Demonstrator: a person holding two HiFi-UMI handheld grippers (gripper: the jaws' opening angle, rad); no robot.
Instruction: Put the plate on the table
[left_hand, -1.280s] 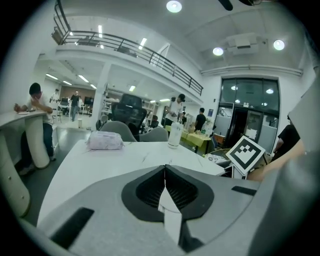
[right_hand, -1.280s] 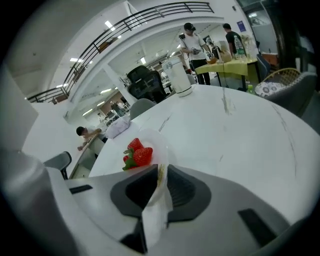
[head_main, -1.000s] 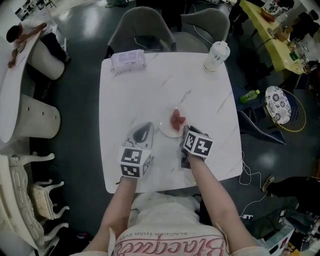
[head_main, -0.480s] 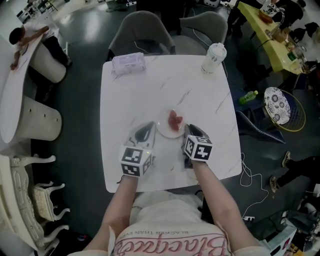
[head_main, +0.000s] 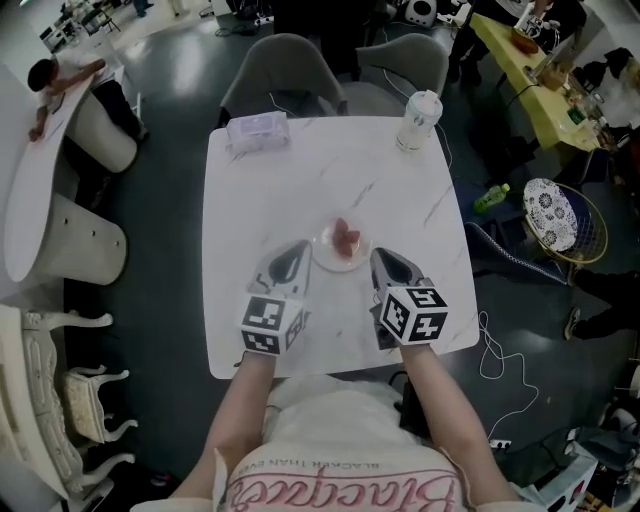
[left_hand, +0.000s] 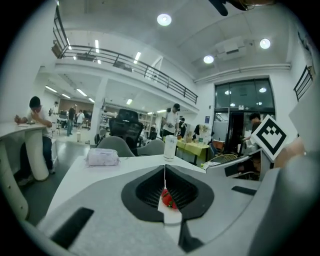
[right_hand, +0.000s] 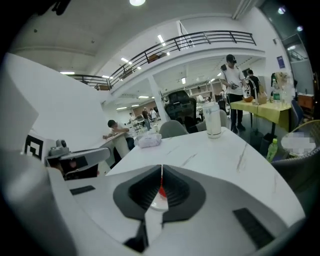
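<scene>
A small white plate with red strawberries rests on the white marble table, near its front middle. My left gripper is shut, its tip just left of the plate's rim; I cannot tell whether it touches. My right gripper is shut too, its tip a little clear of the plate's right rim. In the left gripper view the shut jaws frame the strawberries and plate. In the right gripper view the plate shows below the shut jaw tips.
A lidded cup stands at the table's far right corner and a tissue pack lies at the far left. Two grey chairs stand behind the table. The table's front edge runs just under both grippers.
My right gripper has drawn back toward me and to the right, off the plate's rim. The left gripper and the plate have kept their places.
</scene>
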